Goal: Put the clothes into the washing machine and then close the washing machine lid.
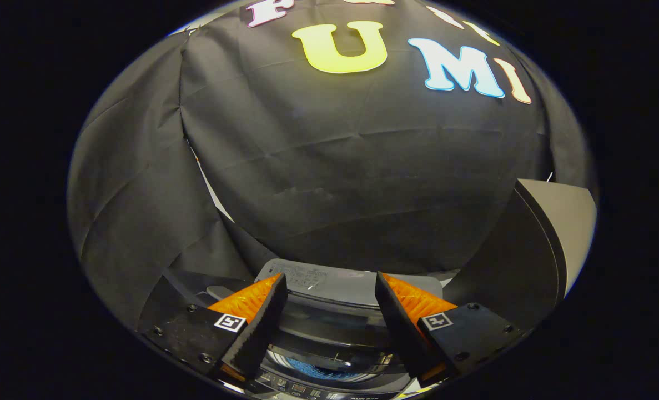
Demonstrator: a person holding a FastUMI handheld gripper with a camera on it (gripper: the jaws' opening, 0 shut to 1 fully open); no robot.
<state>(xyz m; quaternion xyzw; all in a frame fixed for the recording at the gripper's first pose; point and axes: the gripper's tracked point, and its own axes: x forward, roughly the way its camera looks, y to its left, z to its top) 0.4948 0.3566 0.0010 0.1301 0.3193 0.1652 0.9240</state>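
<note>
The gripper [329, 308] is wide open and holds nothing, right above the washing machine [329, 355], whose lid [534, 244] stands up beside it.

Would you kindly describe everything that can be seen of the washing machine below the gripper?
The washing machine is a top-loader seen from above, between and beyond the open gripper fingers, which hold nothing. Its grey, plastic-looking back panel sits against the black cloth wall. The round drum opening is uncovered, with something blue low inside, too unclear to identify. A dark control strip with small markings runs along the near edge. The dark lid, grey along its edge, stands raised at the machine's right side. Nothing visibly touches the machine.
</note>
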